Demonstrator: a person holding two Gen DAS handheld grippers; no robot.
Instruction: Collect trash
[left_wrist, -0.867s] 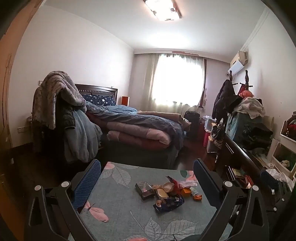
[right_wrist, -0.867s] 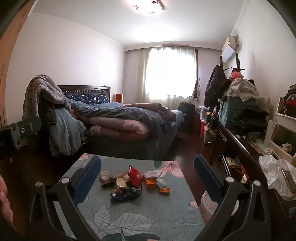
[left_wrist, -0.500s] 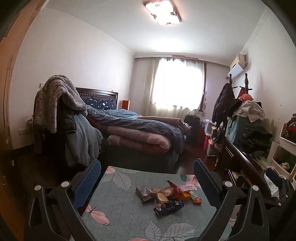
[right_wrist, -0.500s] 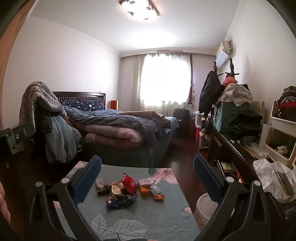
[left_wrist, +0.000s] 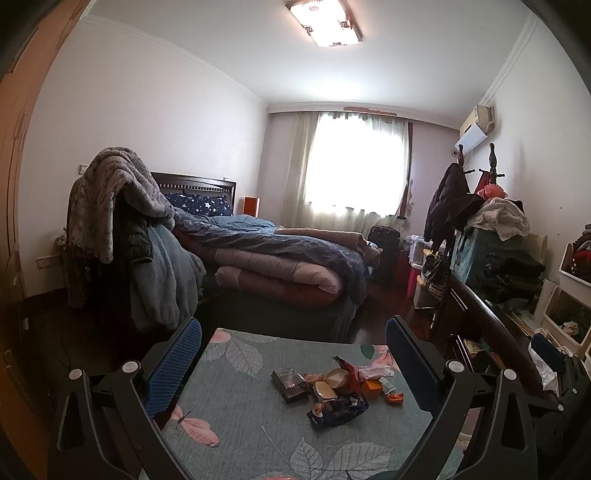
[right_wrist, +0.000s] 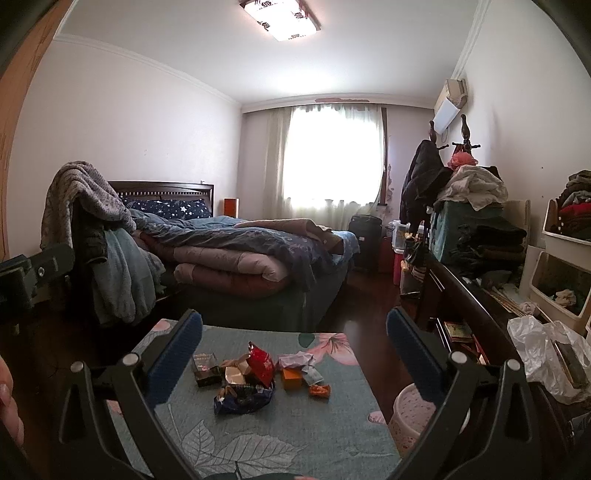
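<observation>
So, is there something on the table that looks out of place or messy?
Yes. A heap of wrappers and small boxes lies loose on the leaf-print tablecloth, some crumpled, one dark blue bag torn open. The pink basket stands beside the table. Both the left gripper and right gripper are open, holding nothing.

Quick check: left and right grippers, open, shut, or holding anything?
Left gripper: open, holding nothing.
Right gripper: open, holding nothing.
</observation>
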